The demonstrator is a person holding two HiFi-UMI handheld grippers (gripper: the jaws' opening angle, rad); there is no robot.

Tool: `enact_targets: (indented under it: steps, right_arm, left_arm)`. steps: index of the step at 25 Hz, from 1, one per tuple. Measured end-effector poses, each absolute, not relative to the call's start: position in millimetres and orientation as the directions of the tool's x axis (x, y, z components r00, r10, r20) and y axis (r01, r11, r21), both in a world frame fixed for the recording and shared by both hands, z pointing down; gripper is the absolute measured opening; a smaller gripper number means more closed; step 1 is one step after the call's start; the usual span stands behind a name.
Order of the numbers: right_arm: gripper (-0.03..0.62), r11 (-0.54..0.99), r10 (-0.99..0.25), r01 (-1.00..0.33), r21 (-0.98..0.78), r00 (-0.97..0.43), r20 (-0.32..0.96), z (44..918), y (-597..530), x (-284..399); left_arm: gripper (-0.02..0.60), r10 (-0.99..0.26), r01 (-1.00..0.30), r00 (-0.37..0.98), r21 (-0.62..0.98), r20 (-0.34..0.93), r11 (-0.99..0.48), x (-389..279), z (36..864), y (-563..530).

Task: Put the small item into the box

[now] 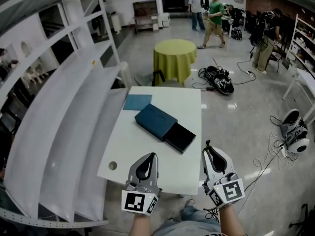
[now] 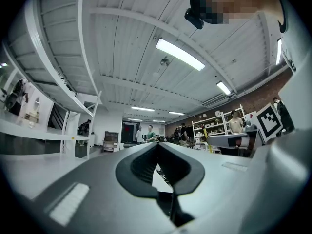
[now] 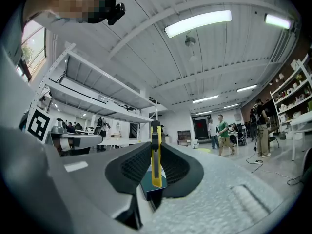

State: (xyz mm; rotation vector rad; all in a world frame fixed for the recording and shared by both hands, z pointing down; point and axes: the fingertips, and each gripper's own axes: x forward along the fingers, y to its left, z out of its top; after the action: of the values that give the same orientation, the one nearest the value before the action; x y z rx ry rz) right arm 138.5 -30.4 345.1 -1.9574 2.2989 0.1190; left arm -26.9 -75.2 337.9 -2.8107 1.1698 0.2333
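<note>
A dark teal box (image 1: 155, 121) lies in the middle of the white table (image 1: 142, 156), with its black drawer (image 1: 180, 137) slid out toward the near right. My right gripper (image 1: 208, 149) hovers at the table's near edge, shut on a yellow and black utility knife (image 3: 155, 155). The knife stands upright between the pads and pokes out past the tips. In the right gripper view the box (image 3: 148, 184) shows just beyond the jaws. My left gripper (image 1: 153, 155) hangs over the near edge to the left, shut with nothing in it. In the left gripper view the left gripper (image 2: 158, 147) has its pads together.
A flat teal sheet (image 1: 137, 102) lies behind the box. A small round mark (image 1: 112, 165) is near the table's front left corner. White shelving (image 1: 59, 132) runs along the left. A round table with a yellow-green cloth (image 1: 174, 58) stands beyond. Cables and gear (image 1: 219, 80) lie on the floor, and people stand at the back.
</note>
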Motion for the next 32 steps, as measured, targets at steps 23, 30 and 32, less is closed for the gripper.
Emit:
enact_targets:
  steps: [23,30,32]
  right_arm:
    - [0.061,0.301,-0.951,-0.953,-0.045,-0.296,-0.090,366.1,-88.3,183.8]
    - [0.061,0.307,-0.952,-0.950,-0.060,-0.307,-0.012,388.9,-111.7,178.2]
    - [0.062,0.303,-0.952,-0.951,-0.064,-0.305,0.022,396.3,-119.7,176.4]
  left_arm:
    - [0.012,-0.799,-0.813,0.579,-0.035,-0.164,-0.582,6.1,339.8,-99.2]
    - [0.012,-0.795,-0.807,0.586,-0.030,-0.155,-0.589,3.2,342.6,-115.6]
    - [0.012,-0.791,-0.802,0.594,-0.028,-0.147,-0.597,3.1,343.6,-123.3]
